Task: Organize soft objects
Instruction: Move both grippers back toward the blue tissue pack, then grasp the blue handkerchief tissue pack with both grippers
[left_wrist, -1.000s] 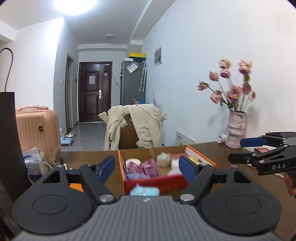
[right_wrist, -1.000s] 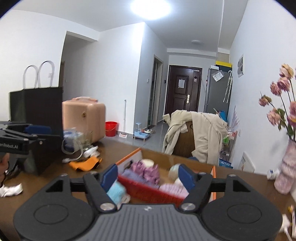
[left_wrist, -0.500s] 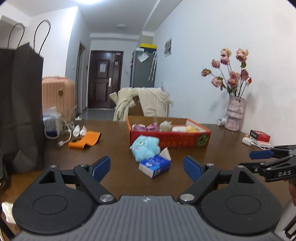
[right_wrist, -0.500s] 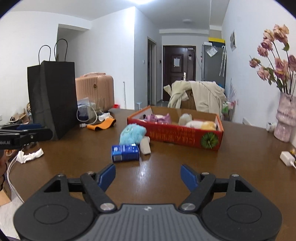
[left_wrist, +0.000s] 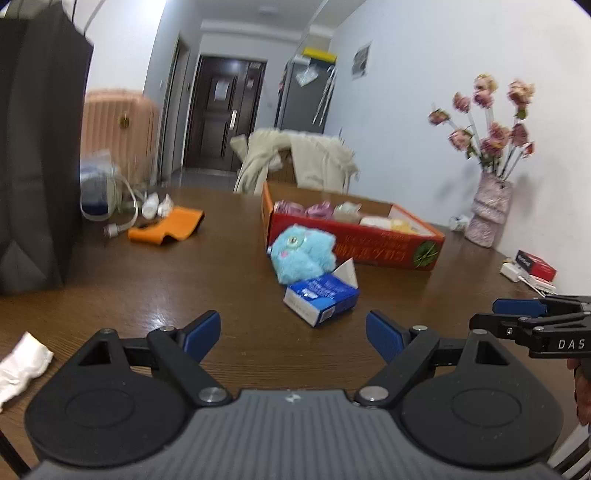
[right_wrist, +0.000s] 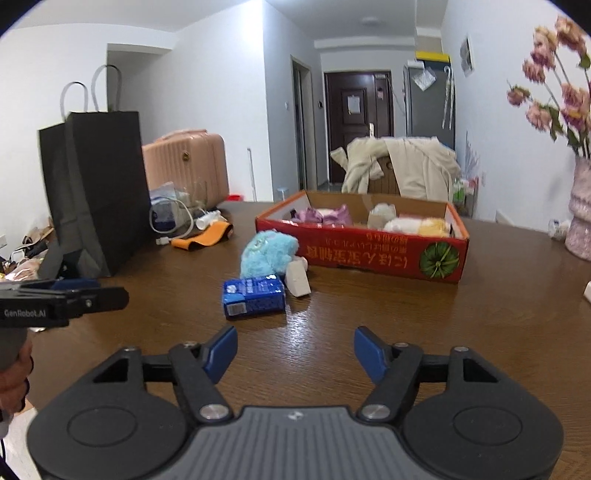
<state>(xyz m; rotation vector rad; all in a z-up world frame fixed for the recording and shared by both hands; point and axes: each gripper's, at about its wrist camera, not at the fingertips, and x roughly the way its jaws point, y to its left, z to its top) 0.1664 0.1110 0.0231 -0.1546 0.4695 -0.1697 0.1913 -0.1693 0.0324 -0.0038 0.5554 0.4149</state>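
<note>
**Approaching the loose plush beside the red box**

Hovering low over the near edge of the table (right_wrist: 369, 302), the left gripper (left_wrist: 293, 332) and the right gripper (right_wrist: 295, 349) both stand with jaws wide apart and nothing between them. The blue plush toy (left_wrist: 303, 254) lies on the table near its middle, touching the front wall of the red cardboard box (right_wrist: 369, 254), which already holds several soft items (pink, white and yellow; their kinds cannot be told). A blue tissue pack (right_wrist: 254, 295) lies just in front of the plush.

Step in hand, as judged: the reach toward the one soft thing not yet boxed. The next move calls for passing over the tissue pack, closing on the plush's yielding body, lifting it clear of the box wall and setting it inside.

Left wrist view: shows a white crumpled tissue (left_wrist: 22, 363) at the near left edge and a small red packet (left_wrist: 535, 263) at the right edge. Right wrist view: shows the black paper bag (right_wrist: 96, 192) whole, with handles, and the box interior more fully.
</note>
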